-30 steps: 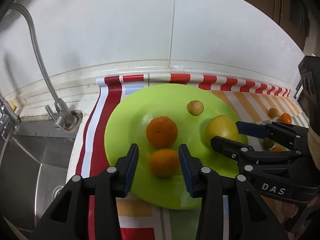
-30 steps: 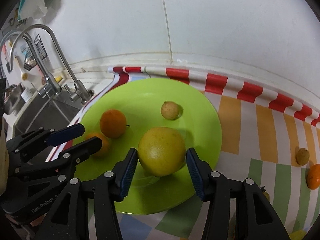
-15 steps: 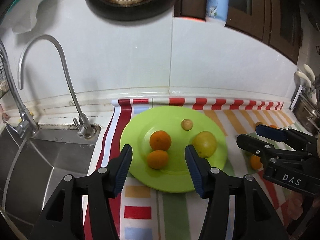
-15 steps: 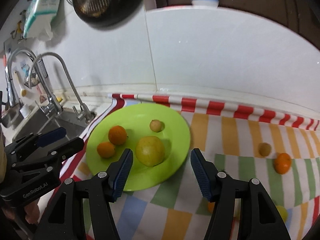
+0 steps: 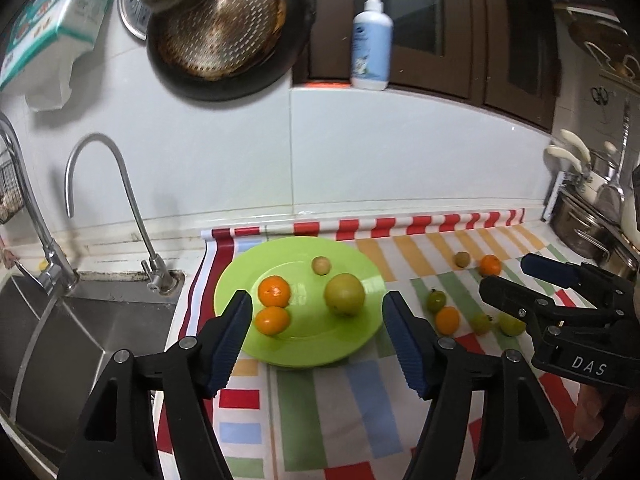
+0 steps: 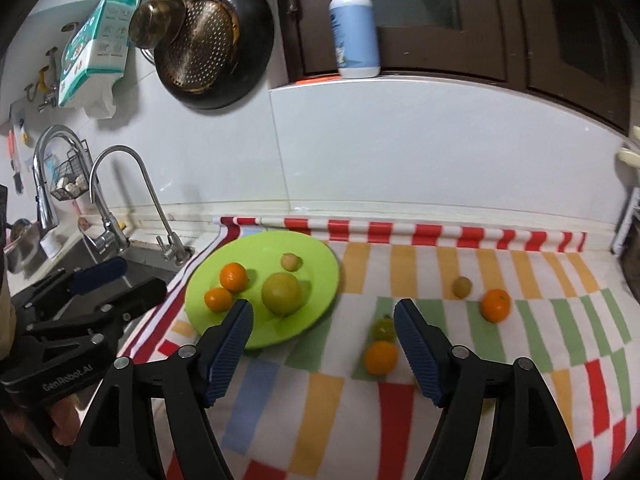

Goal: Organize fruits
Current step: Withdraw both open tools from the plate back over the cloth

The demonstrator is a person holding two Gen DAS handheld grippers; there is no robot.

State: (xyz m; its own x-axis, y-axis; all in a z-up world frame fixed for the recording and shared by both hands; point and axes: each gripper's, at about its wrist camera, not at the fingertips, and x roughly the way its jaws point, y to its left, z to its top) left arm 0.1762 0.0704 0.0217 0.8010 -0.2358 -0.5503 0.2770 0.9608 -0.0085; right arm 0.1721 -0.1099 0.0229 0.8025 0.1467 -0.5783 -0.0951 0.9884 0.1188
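Four fruits lie on the round, glossy lime-green plastic plate (image 5: pixel 356 344), which sits flat at the sink end of the checked and striped oilcloth (image 5: pixel 360 412). Two smooth, shiny orange tangerines (image 5: pixel 273 290) touch each other near the plate's left side, a larger matte yellow-green round fruit (image 5: pixel 344 294) rests right of centre, and a small dull tan fruit (image 5: pixel 321 265) sits behind it toward the wall. All are near-spherical, so no long axis can be told; the farther tangerine shows a pale dimple on top.

More fruit is scattered loose on the cloth to the right of the plate: one small dark-green fruit (image 6: pixel 383 328) just behind an orange tangerine (image 6: pixel 380 357), and farther right a small olive-brown fruit (image 6: pixel 462 286) near another tangerine (image 6: pixel 495 305). The left wrist view also shows two small yellow-green fruits (image 5: pixel 511 323) close to the right tool.

The left gripper (image 5: pixel 317 340), black plastic arms with ribbed blue pads, hangs over the plate's near edge; its jaws have just been opening and stand spread with nothing between them. The right gripper (image 6: pixel 323 350), of the same build, hangs over the cloth just right of the plate; its jaws have likewise just been opening and stand spread, gripping nothing.

A brushed stainless-steel sink (image 5: pixel 60 328) with a curved chrome tap (image 5: pixel 120 184) lies left of the cloth, under glossy white wall tiles (image 5: pixel 400 152).
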